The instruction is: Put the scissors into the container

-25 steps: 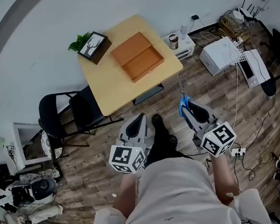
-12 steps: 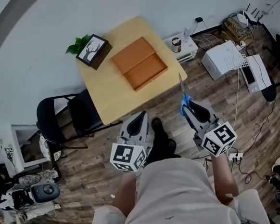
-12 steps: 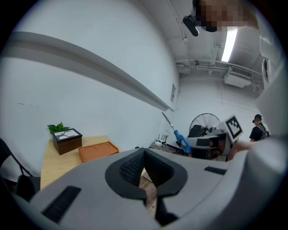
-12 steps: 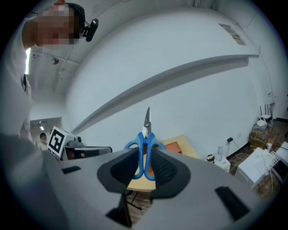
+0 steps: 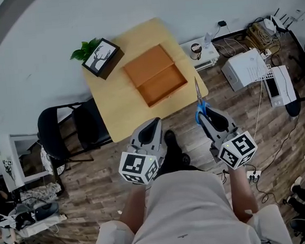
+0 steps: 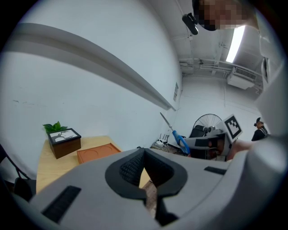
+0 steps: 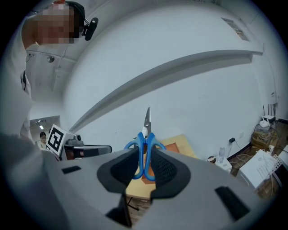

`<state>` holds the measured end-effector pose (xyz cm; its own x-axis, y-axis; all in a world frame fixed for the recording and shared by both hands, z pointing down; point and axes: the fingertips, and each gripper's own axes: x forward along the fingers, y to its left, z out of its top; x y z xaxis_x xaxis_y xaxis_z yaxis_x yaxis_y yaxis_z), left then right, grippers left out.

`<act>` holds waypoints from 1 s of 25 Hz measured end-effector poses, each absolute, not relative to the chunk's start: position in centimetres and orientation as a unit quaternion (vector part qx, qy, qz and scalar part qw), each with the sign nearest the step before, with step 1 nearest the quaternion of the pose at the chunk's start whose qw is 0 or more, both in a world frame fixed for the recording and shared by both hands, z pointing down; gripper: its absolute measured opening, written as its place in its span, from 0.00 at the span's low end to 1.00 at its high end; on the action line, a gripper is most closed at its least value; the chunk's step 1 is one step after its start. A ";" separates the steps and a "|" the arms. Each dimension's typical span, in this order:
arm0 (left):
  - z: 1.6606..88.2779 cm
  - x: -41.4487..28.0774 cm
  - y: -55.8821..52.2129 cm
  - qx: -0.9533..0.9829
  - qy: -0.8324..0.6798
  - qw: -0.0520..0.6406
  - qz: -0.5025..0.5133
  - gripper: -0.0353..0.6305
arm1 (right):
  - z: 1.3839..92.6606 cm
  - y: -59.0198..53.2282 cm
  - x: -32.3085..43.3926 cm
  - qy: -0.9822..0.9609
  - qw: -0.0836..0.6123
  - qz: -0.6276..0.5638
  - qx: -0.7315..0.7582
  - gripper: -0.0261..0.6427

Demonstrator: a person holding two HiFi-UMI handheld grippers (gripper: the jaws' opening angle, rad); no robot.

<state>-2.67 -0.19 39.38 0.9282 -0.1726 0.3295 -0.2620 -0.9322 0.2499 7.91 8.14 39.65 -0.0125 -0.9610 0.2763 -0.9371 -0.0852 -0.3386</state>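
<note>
In the head view the worktop (image 5: 117, 103) fills the upper middle of the frame. The container (image 5: 155, 75) lies on its right half. The framed picture (image 5: 101, 56) stands at its upper left corner, with a plant (image 5: 81, 49) just behind it. Two chairs (image 5: 71, 128) sit left of the worktop, and a boxy device (image 5: 247, 66) rests on the floor (image 5: 247, 122) at the upper right. My left hand-held gripper (image 5: 153, 125) and right hand-held gripper (image 5: 204, 114) hang below the worktop's lower edge. The scissors (image 5: 200, 107) are clamped in the right one, and their tips overlap the worktop's lower right corner.
</note>
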 end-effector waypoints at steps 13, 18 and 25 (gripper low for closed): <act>39.0 -0.8 -6.2 0.977 -0.098 0.132 0.133 0.06 | 39.0 2.3 9.6 0.678 -0.022 -0.198 -0.708 0.17; 39.2 -0.9 -7.4 0.978 -0.095 0.132 0.131 0.06 | 39.4 1.0 9.0 0.682 -0.039 -0.194 -0.704 0.17; 39.1 -1.8 -8.7 0.976 -0.107 0.139 0.130 0.06 | 39.5 -0.7 8.4 0.694 -0.061 -0.196 -0.690 0.17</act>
